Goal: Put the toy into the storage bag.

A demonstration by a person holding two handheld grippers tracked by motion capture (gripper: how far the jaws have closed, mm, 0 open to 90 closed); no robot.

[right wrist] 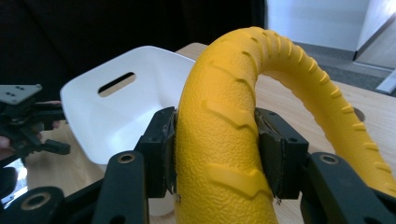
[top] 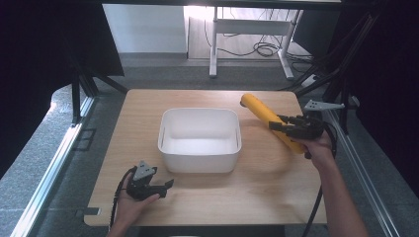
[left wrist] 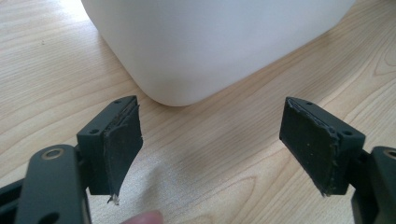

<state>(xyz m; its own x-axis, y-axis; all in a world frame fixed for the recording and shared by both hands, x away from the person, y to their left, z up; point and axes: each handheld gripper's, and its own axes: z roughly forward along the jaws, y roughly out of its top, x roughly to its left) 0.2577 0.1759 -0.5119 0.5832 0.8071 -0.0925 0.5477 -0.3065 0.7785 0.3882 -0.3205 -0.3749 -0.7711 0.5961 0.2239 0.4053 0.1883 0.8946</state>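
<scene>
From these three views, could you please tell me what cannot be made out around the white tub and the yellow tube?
- White tub: in the high view its near wall hides part of the floor inside.
- Yellow ribbed tube: in the right gripper view the bottom edge cuts off its lower end, and the right gripper covers its sides.
- Left gripper: in the left gripper view the tub's top is cut off.

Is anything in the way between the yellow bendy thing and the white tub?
Nothing visible. The right hand-held gripper clamps the yellow tube, and only bare table lies between it and the empty white tub.
</scene>
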